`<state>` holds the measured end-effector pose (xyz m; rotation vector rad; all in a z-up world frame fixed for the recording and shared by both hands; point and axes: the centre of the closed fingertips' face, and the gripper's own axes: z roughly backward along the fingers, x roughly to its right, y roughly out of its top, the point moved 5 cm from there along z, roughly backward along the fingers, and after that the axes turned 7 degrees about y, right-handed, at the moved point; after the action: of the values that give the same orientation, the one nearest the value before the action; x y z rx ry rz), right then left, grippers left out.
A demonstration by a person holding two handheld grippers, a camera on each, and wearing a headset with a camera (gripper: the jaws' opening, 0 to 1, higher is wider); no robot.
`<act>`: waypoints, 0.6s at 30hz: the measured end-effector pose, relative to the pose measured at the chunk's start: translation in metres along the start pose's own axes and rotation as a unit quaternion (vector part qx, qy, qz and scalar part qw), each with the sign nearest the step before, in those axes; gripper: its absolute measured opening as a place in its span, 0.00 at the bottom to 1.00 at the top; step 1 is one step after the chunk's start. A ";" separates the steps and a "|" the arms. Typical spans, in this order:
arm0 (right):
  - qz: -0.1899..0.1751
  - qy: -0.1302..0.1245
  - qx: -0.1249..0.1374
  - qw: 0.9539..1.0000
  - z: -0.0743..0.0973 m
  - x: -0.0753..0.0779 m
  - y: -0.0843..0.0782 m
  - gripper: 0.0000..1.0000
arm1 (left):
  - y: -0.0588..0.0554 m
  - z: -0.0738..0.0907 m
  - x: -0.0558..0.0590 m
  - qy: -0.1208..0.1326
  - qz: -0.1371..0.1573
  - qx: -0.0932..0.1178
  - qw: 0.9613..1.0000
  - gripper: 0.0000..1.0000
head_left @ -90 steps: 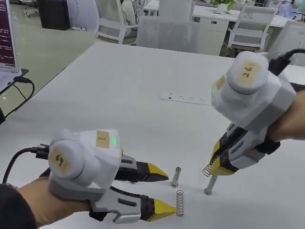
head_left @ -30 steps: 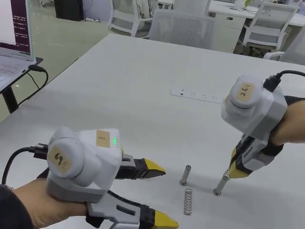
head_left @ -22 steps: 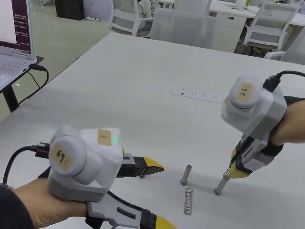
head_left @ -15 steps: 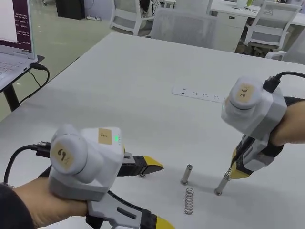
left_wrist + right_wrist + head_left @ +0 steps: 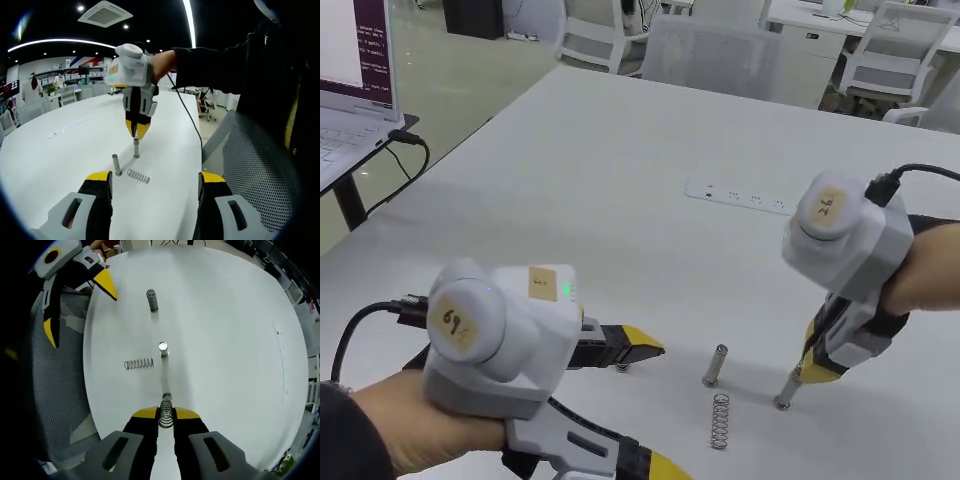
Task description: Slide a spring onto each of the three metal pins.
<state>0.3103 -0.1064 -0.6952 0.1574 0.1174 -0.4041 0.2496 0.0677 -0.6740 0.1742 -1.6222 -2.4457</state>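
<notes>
Left claw (image 5: 658, 405) nearest you: jaws wide apart, gripping nothing. Pin w/ spring on it (image 5: 152, 300) stands just beside its upper jaw. Loose spring (image 5: 720, 421) lies flat on counter (image 5: 570, 200), near bare pin (image 5: 715, 365). Your right claw (image 5: 817, 368) is clenched on a second spring (image 5: 165, 416) at top of third pin (image 5: 785, 388). Power strip (image 5: 740, 197) well behind.

Three short silver metal pins (image 5: 163, 347). Three small coiled steel springs (image 5: 139, 363): one around the left pin, one loose, one pinched in the right gripper (image 5: 165, 413). One white power strip (image 5: 740, 197), far.
</notes>
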 end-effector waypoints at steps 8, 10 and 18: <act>-0.002 0.000 -0.009 1.000 -0.014 0.003 -0.001 0.08 | 0.000 0.000 0.000 0.001 0.000 -0.001 1.000 0.65; -0.002 0.000 -0.010 1.000 -0.016 0.004 -0.001 0.08 | 0.000 0.000 0.000 0.001 0.000 -0.001 1.000 0.65; -0.006 -0.002 -0.013 1.000 -0.028 0.006 -0.002 0.09 | 0.000 0.000 0.000 0.002 0.000 -0.001 1.000 0.64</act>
<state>0.3126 -0.1051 -0.7238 0.1311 0.1203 -0.4156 0.2499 0.0679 -0.6741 0.1781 -1.6175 -2.4462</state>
